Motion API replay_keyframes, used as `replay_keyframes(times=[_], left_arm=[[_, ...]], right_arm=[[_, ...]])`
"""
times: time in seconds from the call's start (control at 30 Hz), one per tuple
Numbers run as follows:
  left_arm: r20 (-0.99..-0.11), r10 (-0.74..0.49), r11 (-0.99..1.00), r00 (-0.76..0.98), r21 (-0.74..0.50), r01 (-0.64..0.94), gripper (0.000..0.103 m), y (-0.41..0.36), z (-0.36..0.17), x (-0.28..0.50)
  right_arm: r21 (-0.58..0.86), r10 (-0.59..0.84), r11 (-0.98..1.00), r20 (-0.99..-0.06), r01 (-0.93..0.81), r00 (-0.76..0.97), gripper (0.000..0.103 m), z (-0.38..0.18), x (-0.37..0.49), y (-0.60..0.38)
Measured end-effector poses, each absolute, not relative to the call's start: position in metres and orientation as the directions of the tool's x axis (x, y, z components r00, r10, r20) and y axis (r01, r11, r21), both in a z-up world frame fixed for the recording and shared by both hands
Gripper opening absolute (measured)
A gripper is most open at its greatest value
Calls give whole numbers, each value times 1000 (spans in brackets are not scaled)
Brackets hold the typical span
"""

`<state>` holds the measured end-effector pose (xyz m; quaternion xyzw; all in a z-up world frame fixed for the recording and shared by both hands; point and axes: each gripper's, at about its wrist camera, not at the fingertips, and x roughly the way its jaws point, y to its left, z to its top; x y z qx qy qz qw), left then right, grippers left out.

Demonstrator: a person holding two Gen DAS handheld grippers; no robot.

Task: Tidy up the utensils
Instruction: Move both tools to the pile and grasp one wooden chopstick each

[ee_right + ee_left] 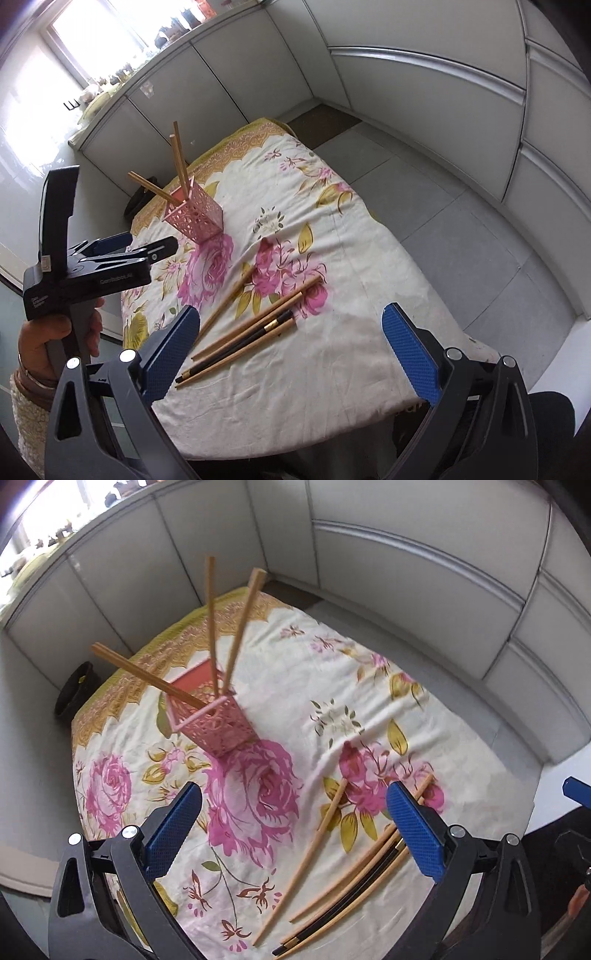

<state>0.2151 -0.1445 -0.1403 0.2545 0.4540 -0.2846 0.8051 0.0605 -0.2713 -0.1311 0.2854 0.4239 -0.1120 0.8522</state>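
Centrally, a bench draped in a cream cloth printed with pink roses (332,369) is seen; a pink perforated square utensil holder (218,727) stands upright toward its far end, with three light wooden chopsticks (211,620) leaning out of it; nearer, a loose bundle of wooden and black chopsticks (255,328) lies flat on the cloth; the left hand-held gripper (295,834) is held spread wide above the cloth, nothing between its blue pads; the right hand-held gripper (291,354) is likewise spread, empty, above the loose bundle.
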Motion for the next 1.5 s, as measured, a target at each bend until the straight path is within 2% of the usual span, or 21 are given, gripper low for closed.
replay_keyframes(times=[0.17, 0.27, 0.4, 0.47, 0.57, 0.8, 0.87, 0.97, 1.17, 1.23, 1.3, 1.33, 1.4, 1.5], left_arm=[[-960, -110, 612, 258, 140, 779, 96, -173, -185, 221], [-978, -36, 595, 206, 145, 791, 96, -184, -209, 229], [-989, 2, 605, 150, 120, 787, 94, -190, -228, 241], [-994, 6, 615, 113, 92, 783, 79, -191, -235, 248], [-996, 24, 616, 80, 78, 784, 61, -192, -247, 253], [-999, 12, 612, 46, 44, 789, 38, -193, -261, 258], [-999, 17, 607, 44, 45, 793, 16, -194, -265, 261], [-999, -7, 590, 37, 26, 807, 9, -193, -268, 260], [-995, -62, 608, 83, 29, 793, 8, -185, -268, 255], [-988, -118, 623, 97, 3, 782, 8, -172, -254, 252], [-979, -165, 633, 120, -11, 774, 8, -158, -239, 249], [-973, -188, 639, 136, -16, 769, 8, -151, -231, 246], [-957, -237, 649, 168, -27, 760, 8, -135, -215, 241], [-934, -291, 652, 207, -35, 758, 8, -118, -198, 231]], right_arm=[[395, 65, 794, -811, 462, 582, 96, -143, 57, -274], [415, 92, 770, -824, 485, 560, 96, -150, 58, -279], [418, 118, 759, -842, 499, 527, 96, -159, 60, -281], [423, 136, 757, -848, 498, 513, 96, -163, 61, -281], [435, 158, 746, -851, 504, 500, 96, -167, 63, -283], [451, 173, 705, -858, 547, 484, 96, -178, 71, -295], [451, 177, 692, -863, 563, 473, 96, -182, 76, -300], [470, 207, 660, -863, 585, 460, 96, -190, 87, -307], [508, 275, 575, -858, 641, 433, 96, -210, 120, -317], [512, 301, 546, -859, 664, 414, 90, -218, 134, -318], [498, 331, 524, -867, 691, 373, 71, -228, 148, -317], [486, 344, 517, -872, 705, 349, 66, -233, 154, -317], [455, 360, 503, -883, 735, 300, 47, -244, 165, -315], [406, 356, 493, -901, 769, 247, 36, -253, 179, -311]])
